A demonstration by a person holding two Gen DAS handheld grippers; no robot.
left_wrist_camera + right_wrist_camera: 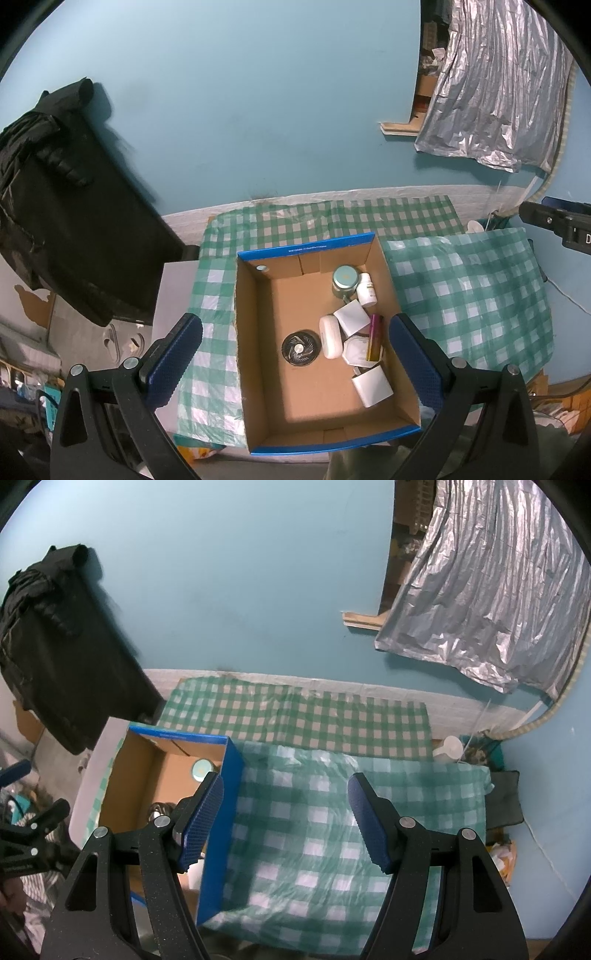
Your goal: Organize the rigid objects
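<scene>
Through the left wrist view I'm holding the left gripper (pixel 295 363) spread wide and empty above the cardboard box (pixel 258 369), where the items are lying: a black fan disc (pixel 301 348), a white case (pixel 330 336), white cubes (pixel 351 316), a teal-lidded jar (pixel 346 281) and a small white bottle (pixel 366 290). Collecting looks about done; I'd next be tidying the clutter crowding the box's right wall.

Through the right wrist view, the right gripper (pixel 291 821) is hovering wide open, gripping nothing, over the checked cloth (pixel 314 812), which looks bare, the box's blue wall (pixel 221 812) just beside its left finger.
</scene>
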